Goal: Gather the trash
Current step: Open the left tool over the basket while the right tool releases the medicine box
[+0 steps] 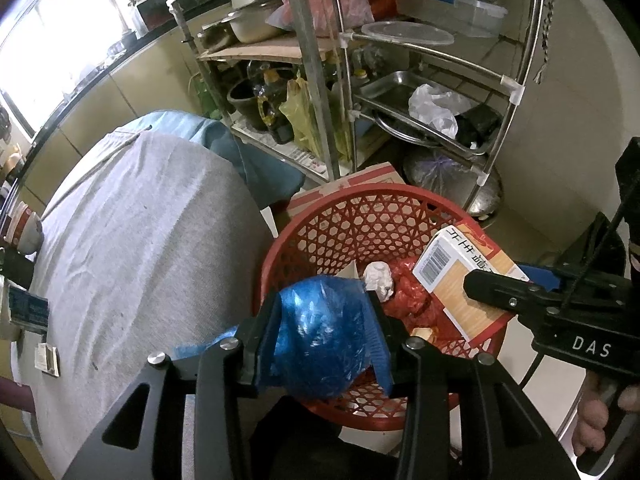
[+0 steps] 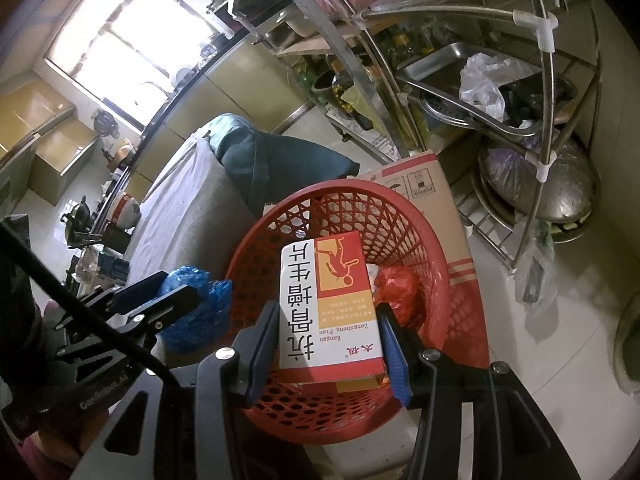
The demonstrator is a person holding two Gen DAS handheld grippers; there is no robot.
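Glossy crinkled blue plastic bag [image 1: 320, 332], red plastic lattice basket [image 1: 360, 216], printed cardboard box [image 2: 328, 308].

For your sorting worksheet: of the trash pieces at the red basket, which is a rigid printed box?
The medicine box in the right gripper; the blue bag, red bag and paper wad are soft, crumpled.

1. A bright window [image 2: 108, 36] lights the kitchen from the far wall.
2. A dark-edged kitchen counter [image 2: 192, 80] runs beneath it.
3. A tall steel wire rack [image 1: 432, 92] holds pans and bags.
4. Pale glossy floor tiles [image 2: 560, 344] lie below.
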